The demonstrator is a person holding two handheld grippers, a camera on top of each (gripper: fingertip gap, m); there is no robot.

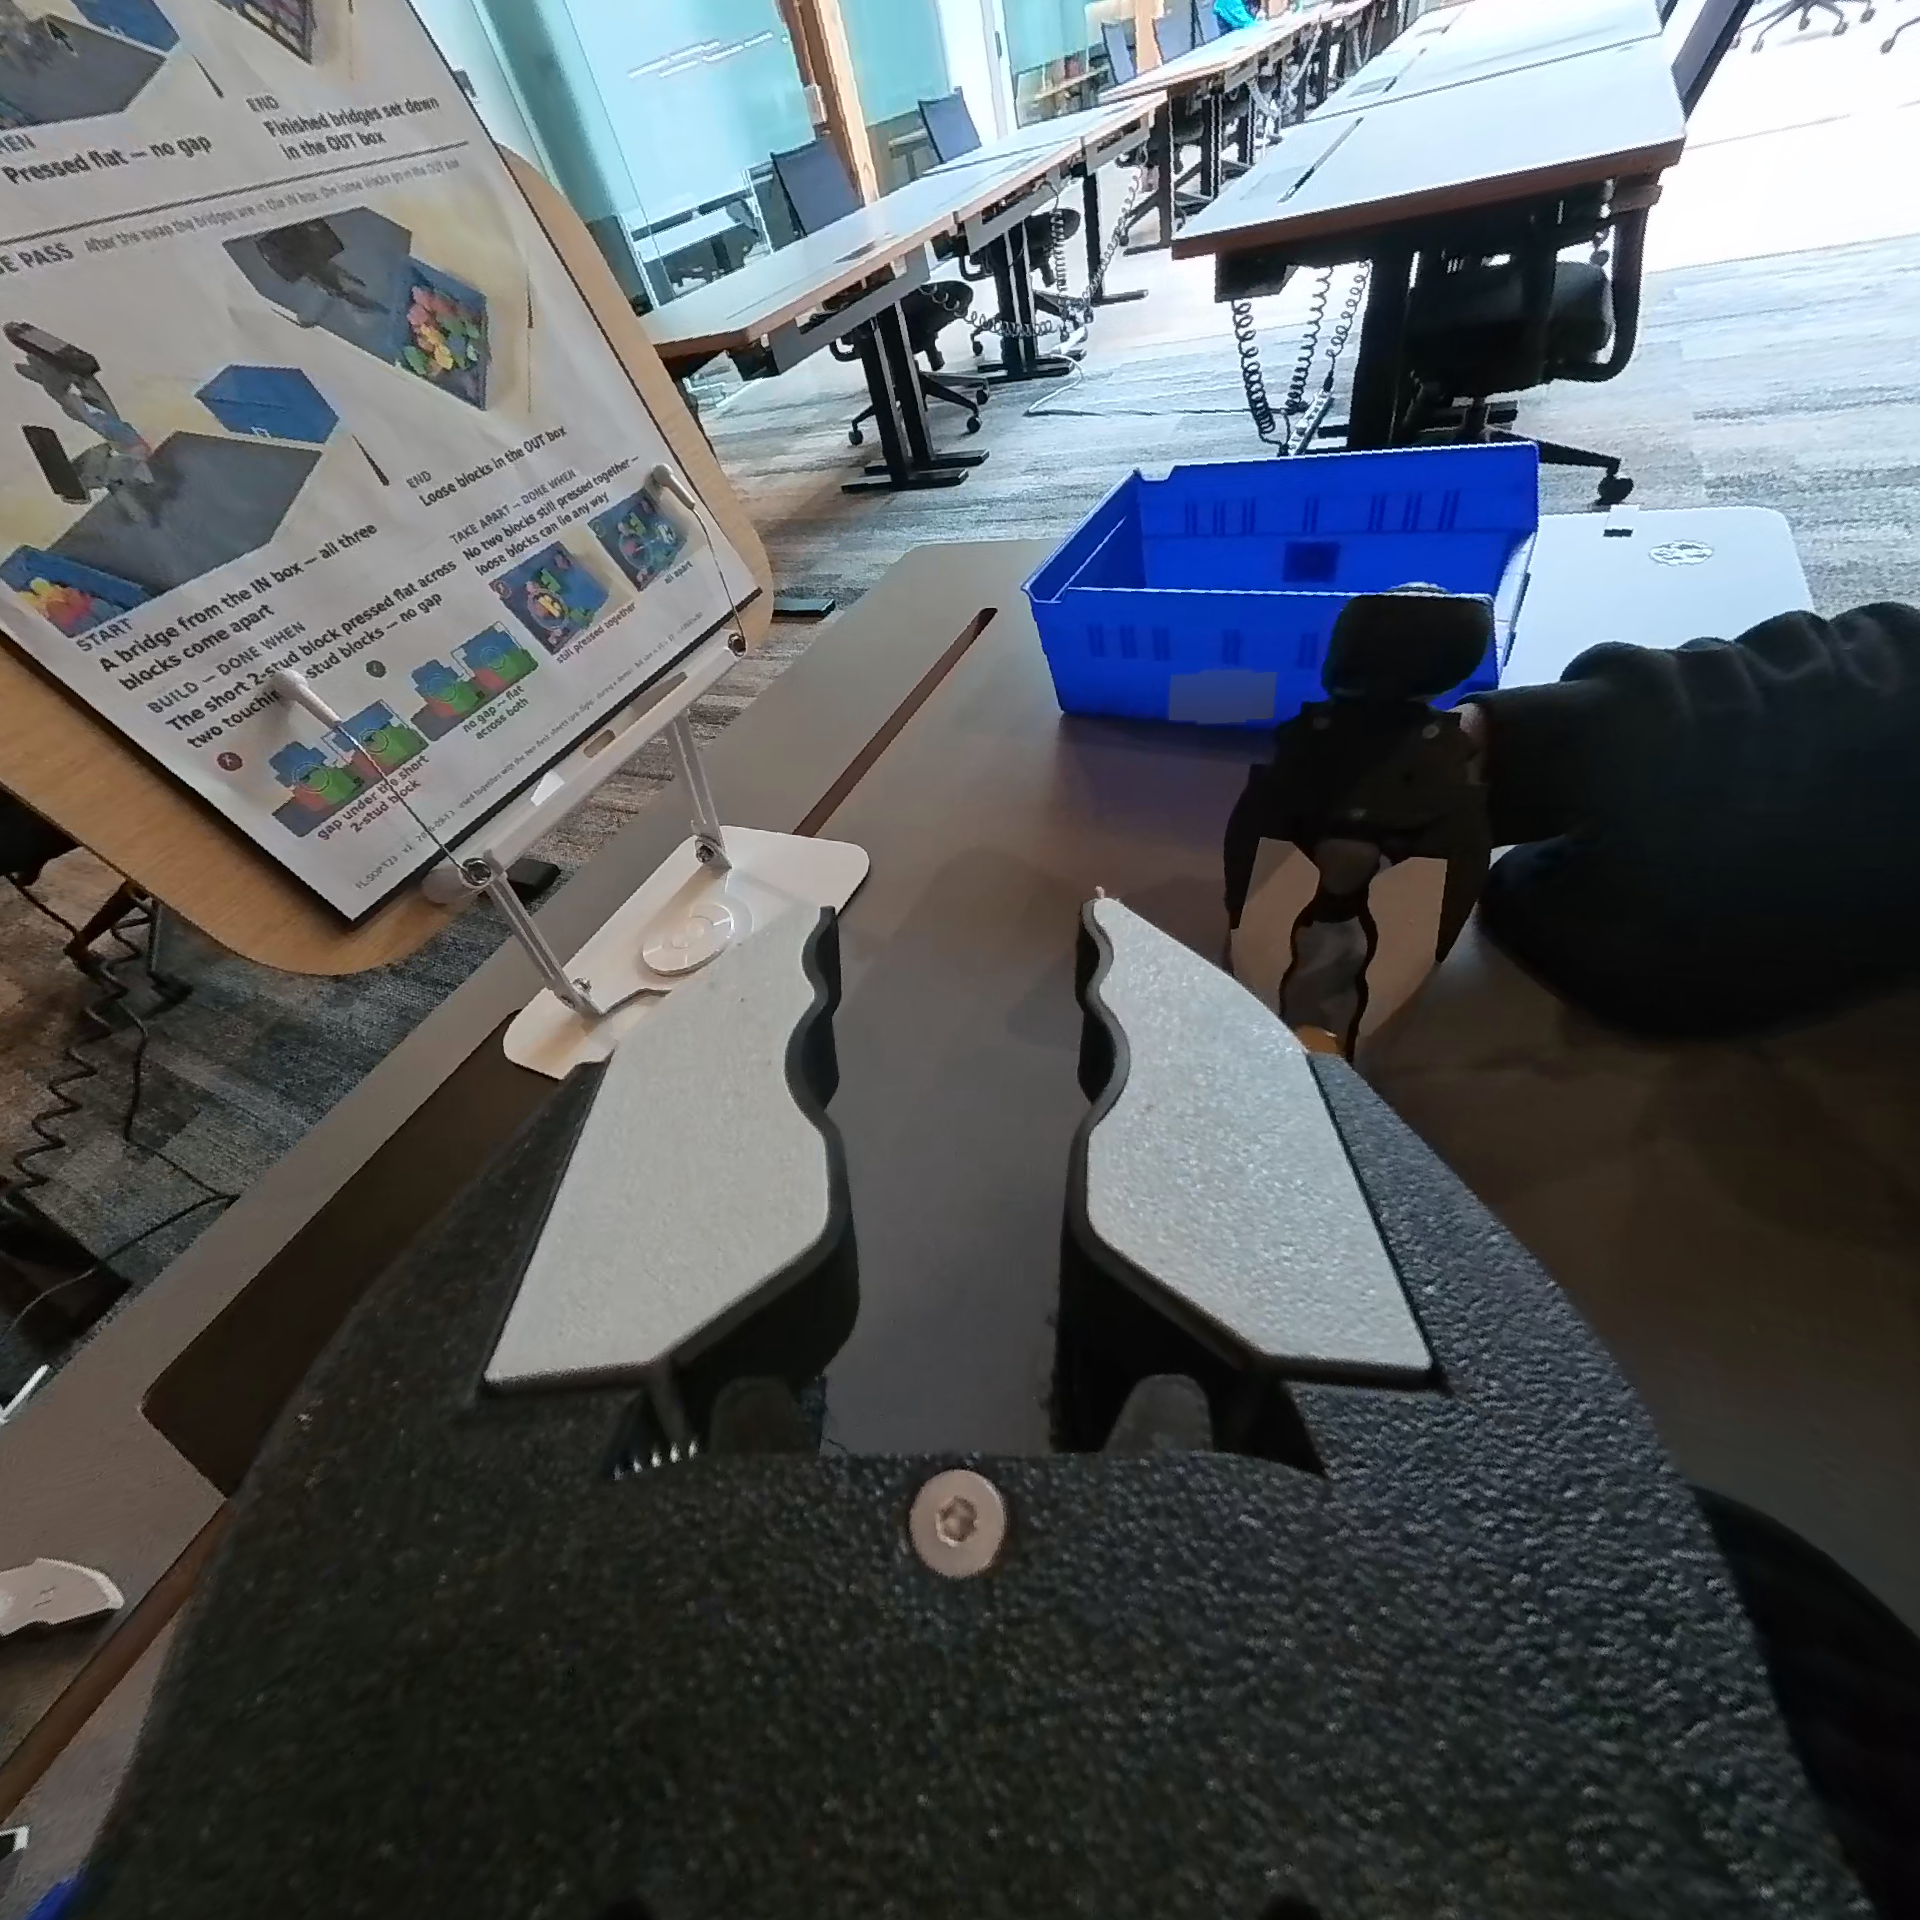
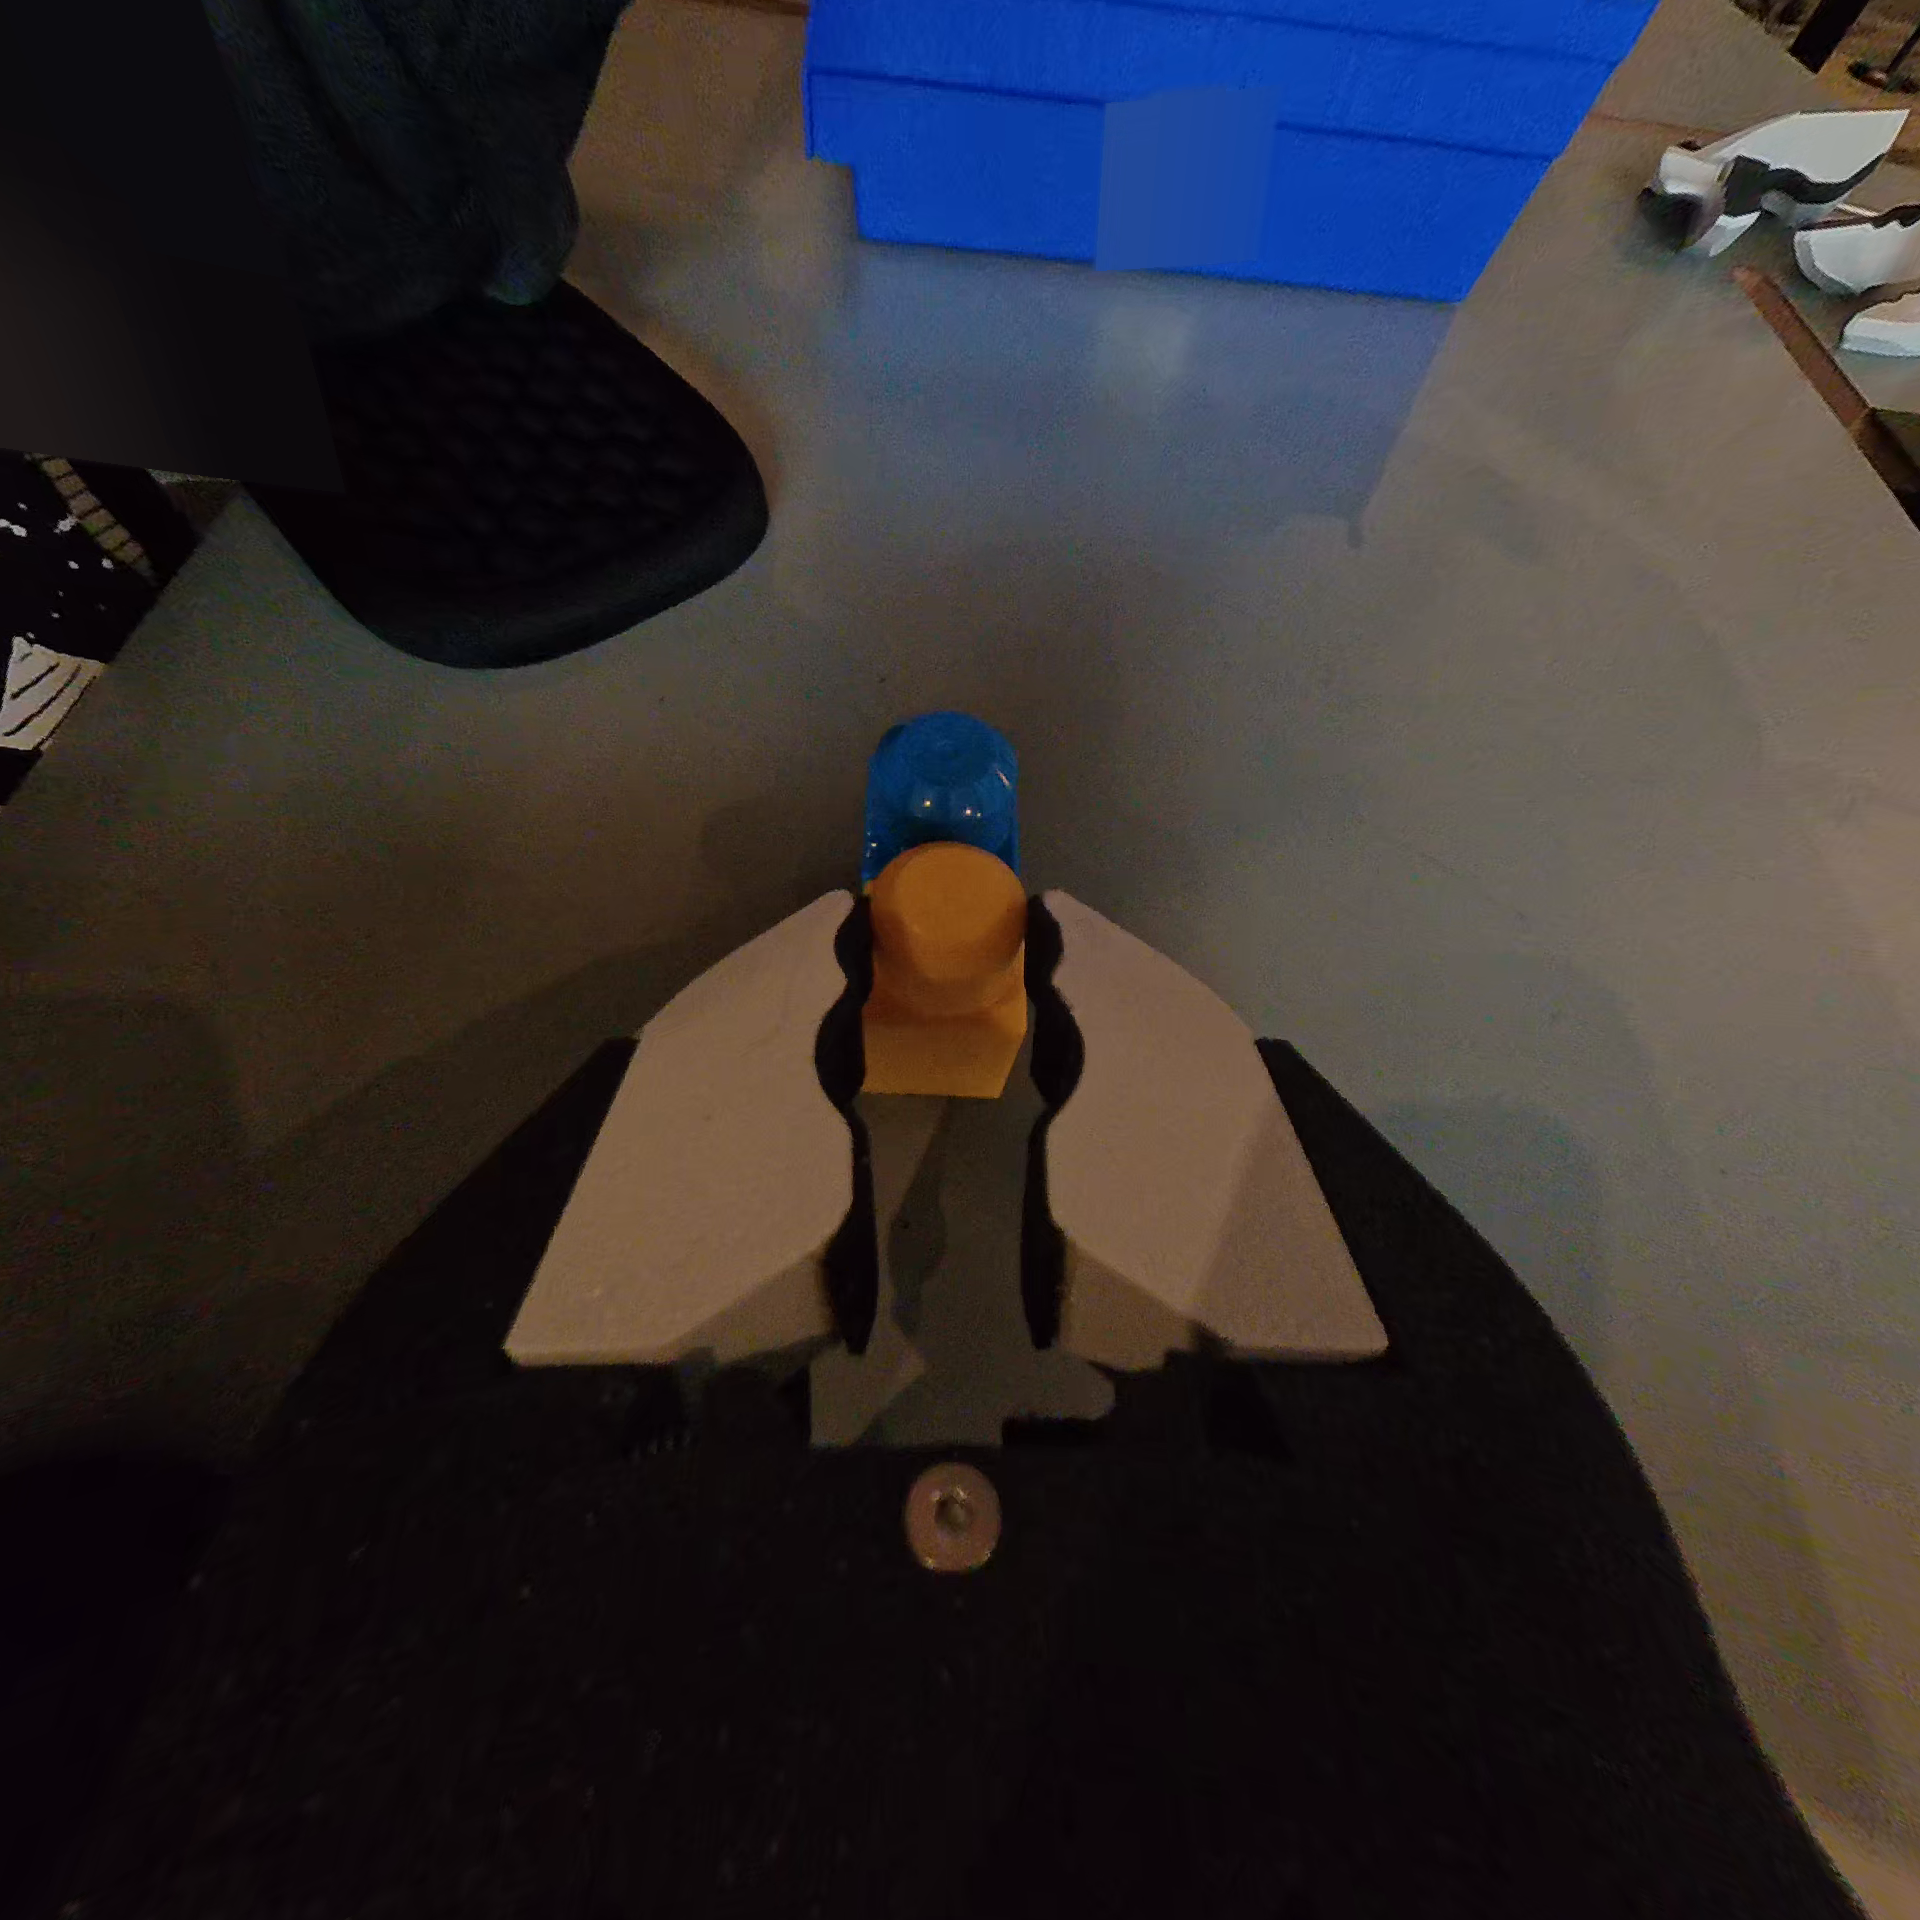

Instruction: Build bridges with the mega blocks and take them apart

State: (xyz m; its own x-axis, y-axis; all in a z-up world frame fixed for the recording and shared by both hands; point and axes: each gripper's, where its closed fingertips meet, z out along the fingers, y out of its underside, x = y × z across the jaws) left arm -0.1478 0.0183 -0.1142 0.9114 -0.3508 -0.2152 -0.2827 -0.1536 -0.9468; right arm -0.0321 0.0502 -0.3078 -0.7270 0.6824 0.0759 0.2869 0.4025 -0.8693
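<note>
The right hand-held gripper pinches a small orange plastic block with one round stud between its grey fingertips, low over the dark bench. A translucent blue studded block sits just beyond the orange one, touching or nearly so; whether the two are joined cannot be told. Both lie on the near side of the blue plastic bin, well apart from it. The left hand-held gripper is spread wide and holds nothing, hovering over bare bench on the near side of that bin, beside a white stand holding a printed instruction sheet. To do this step well, I judge the right grip should stay square on the orange block's flat sides while the left closes on the blue block, so that any push or pull runs straight along the studs rather than twisting.
</note>
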